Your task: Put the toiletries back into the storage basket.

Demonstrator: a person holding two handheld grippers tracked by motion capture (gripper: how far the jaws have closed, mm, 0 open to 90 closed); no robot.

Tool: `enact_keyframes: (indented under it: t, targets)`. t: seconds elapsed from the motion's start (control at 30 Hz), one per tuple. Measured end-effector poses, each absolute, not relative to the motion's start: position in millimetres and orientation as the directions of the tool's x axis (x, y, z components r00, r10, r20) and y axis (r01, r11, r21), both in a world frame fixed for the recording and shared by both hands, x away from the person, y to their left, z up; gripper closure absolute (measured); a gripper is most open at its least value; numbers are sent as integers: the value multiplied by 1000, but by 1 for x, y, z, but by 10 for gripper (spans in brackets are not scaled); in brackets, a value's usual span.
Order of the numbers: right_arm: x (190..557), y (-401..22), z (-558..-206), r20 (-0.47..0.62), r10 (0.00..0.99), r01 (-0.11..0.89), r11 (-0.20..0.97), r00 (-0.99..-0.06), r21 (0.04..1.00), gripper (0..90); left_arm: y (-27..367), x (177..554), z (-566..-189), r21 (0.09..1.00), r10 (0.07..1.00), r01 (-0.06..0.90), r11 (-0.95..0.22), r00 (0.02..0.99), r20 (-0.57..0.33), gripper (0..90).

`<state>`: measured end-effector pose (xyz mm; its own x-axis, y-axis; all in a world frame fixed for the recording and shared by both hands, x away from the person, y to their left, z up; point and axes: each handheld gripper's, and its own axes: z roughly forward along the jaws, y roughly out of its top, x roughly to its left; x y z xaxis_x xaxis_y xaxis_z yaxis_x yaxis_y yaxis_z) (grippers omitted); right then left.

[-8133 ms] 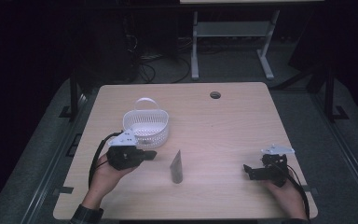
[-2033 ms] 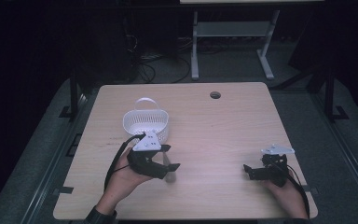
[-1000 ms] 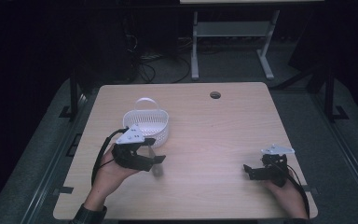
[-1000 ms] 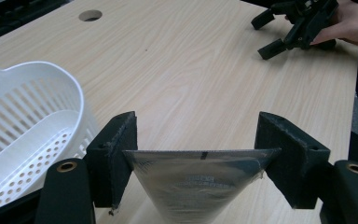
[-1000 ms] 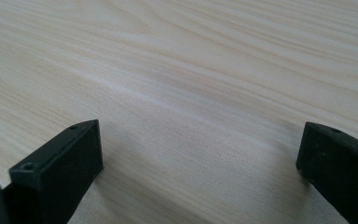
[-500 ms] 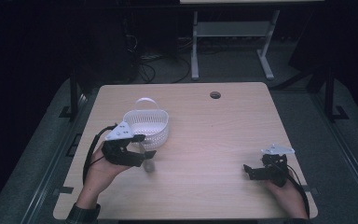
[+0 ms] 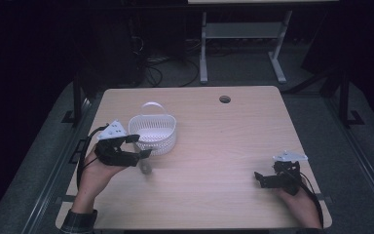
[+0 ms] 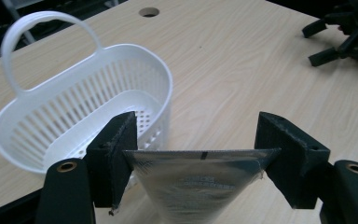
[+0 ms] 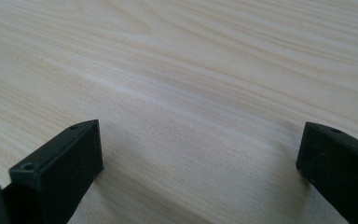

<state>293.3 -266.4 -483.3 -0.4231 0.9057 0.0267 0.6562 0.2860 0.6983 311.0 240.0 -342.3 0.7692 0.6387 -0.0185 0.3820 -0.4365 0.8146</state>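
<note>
A silvery foil pouch (image 8: 191, 186) hangs between the jaws of my left gripper (image 8: 198, 140), which is shut on its top edge. In the high view the left gripper (image 7: 142, 145) is held above the table just left of the white slatted basket (image 7: 153, 131), and the pouch (image 7: 146, 168) dangles below it. The basket (image 8: 74, 107), with its looped handle, stands empty right beside the pouch. My right gripper (image 7: 259, 179) rests near the table's front right with its jaws wide apart. Bare wood lies between the jaws of the right gripper (image 9: 200, 140).
The wooden table (image 7: 224, 141) has a round cable hole (image 7: 225, 99) at the back. A metal stand (image 7: 238, 34) and cables lie on the dark floor beyond the far edge. The right gripper (image 8: 340, 37) lies far off in the left gripper view.
My left gripper took the pouch from the table's middle and has carried it left and back, up to the basket's side. The right gripper has stayed still.
</note>
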Motion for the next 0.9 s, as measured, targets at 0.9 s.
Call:
enact_keyframes:
  t: [0.9]
  targets:
    - [293,-266,-483,28,906,656,285,-423,698,0,261,331,-327,810,692,400,-428,722,9,297]
